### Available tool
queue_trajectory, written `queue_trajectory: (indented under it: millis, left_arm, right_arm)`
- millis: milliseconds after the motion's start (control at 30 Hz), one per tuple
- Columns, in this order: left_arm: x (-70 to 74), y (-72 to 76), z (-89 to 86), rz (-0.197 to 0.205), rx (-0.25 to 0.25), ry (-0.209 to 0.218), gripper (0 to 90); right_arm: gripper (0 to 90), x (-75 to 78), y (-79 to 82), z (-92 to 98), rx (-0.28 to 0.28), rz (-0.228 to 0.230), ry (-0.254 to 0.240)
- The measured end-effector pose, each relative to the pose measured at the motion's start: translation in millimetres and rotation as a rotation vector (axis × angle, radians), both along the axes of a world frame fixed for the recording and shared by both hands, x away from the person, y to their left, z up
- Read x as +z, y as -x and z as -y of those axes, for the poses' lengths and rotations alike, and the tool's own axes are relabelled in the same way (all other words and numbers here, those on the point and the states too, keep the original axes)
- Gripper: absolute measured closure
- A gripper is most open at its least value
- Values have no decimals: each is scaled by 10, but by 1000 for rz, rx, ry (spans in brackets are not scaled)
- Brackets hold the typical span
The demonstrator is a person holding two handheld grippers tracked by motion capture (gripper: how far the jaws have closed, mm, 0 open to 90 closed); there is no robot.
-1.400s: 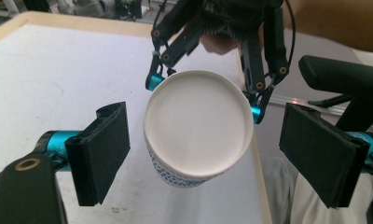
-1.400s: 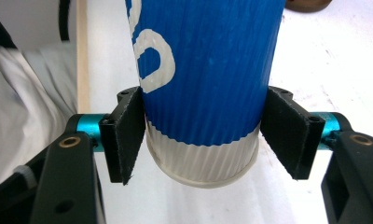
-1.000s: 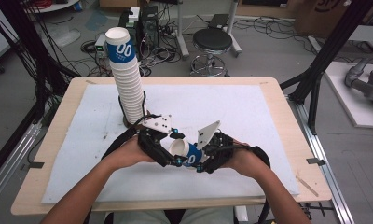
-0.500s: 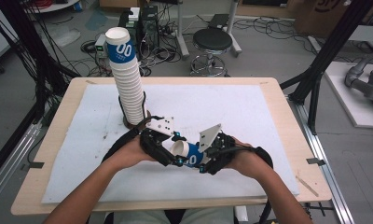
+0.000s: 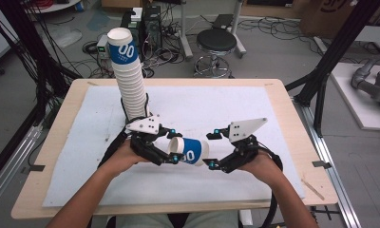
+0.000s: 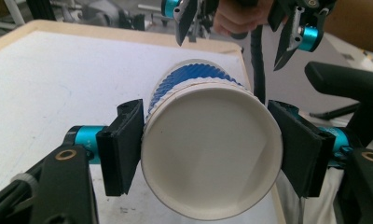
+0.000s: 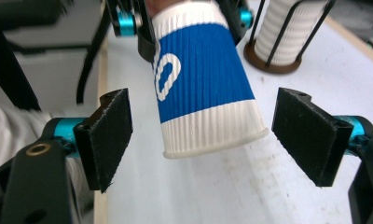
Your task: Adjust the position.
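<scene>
One paper cup [image 5: 190,151] sits clamped in my left gripper [image 5: 171,151]; my right gripper [image 5: 211,149], jaws just opening, stands released nearby.

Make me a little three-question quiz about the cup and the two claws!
1. True or false: the left claw is shut on the blue-and-white ribbed paper cup.
2. What touches the right claw's pads? A) the cup B) nothing
3. What stands behind the left claw in the high view?

Key: 1. True. 2. B; its jaws have just been opening and stand clear of the cup. 3. The tall stack of white paper cups.
</scene>
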State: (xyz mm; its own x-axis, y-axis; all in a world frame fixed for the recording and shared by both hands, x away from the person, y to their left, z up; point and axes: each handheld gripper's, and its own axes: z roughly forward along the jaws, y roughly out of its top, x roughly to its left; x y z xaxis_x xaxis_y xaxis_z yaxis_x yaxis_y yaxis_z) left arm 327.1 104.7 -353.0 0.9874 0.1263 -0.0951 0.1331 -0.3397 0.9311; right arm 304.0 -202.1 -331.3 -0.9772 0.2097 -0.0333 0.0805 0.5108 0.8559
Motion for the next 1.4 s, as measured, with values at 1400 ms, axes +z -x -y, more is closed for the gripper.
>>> queue_trajectory:
  millis: [1400]
  left_arm:
    - [-230,123,-214,14,-48,243,301]
  right_arm:
    - [193,-532,45,76,-4,-108,-252]
